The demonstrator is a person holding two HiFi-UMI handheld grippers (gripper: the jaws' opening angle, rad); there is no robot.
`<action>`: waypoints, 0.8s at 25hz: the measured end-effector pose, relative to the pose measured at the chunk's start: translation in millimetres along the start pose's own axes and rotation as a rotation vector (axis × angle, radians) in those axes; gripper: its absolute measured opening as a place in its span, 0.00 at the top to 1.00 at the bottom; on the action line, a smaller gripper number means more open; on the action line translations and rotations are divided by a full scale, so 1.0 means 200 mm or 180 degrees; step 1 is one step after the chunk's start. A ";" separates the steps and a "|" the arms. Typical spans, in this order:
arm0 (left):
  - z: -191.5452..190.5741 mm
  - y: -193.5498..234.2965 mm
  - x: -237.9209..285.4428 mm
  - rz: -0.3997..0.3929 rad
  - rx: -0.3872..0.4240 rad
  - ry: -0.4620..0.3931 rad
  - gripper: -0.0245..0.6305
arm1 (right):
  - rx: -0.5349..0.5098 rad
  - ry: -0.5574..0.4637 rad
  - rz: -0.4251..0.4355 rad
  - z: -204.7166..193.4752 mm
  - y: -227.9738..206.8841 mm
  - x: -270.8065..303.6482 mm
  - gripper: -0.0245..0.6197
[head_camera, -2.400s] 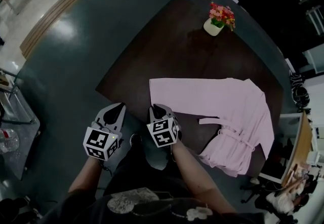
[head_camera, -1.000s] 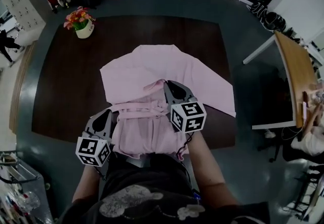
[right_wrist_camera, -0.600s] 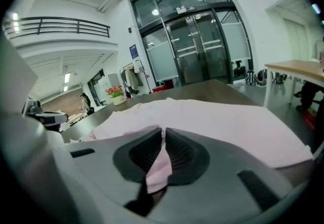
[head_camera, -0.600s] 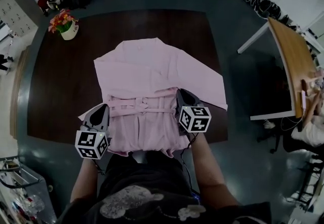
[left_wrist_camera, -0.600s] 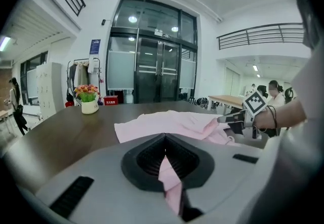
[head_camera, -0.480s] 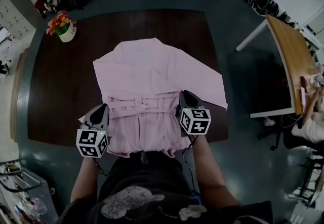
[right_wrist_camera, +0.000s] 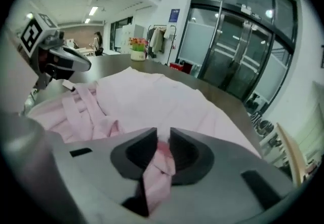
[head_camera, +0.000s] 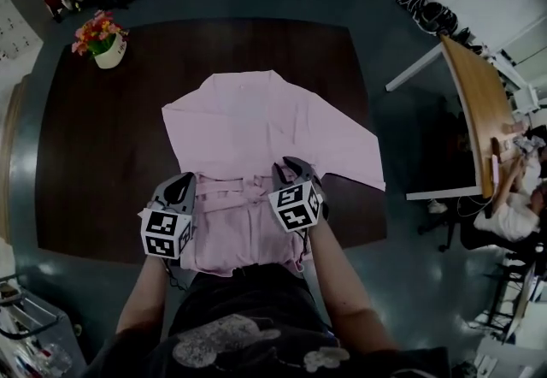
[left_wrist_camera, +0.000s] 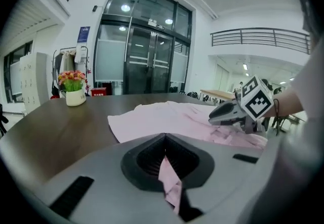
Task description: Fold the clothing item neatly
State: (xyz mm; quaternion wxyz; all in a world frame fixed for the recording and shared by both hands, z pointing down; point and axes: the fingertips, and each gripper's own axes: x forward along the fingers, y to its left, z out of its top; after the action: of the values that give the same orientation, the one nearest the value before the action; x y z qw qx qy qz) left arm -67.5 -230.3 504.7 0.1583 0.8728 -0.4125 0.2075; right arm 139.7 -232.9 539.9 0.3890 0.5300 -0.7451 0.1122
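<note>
You have a dark brown wooden bench carrying a pale pink cloth garment spread across its middle, lower end reaching over the near edge, and a white pot of flowers near its far left corner.

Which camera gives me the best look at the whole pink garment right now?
The head view: from above it shows the pink garment nearly whole, spread on the table. The left gripper view sees it low and edge-on; the right gripper view shows the bunched belt and part of the spread cloth.
</note>
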 end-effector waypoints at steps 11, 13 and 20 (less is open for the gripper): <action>-0.09 0.15 0.02 -0.0172 -0.0148 0.0019 0.95 | 0.0549 -0.0082 -0.0752 0.04 -0.52 0.06 0.95; -0.09 0.16 0.01 -0.0156 -0.0154 0.0022 0.95 | 0.0626 -0.0010 -0.0838 0.01 -0.61 0.09 0.95; -0.02 0.11 0.01 -0.0025 -0.0163 -0.0059 0.95 | 0.0834 -0.0090 -0.1129 -0.08 -0.77 0.05 0.93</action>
State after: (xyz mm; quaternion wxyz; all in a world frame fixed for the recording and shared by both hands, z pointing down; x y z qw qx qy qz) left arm -84.0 -242.5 510.8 0.1776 0.8719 -0.4157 0.1881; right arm 281.5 -293.5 519.6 0.3199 0.7003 -0.6246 0.1304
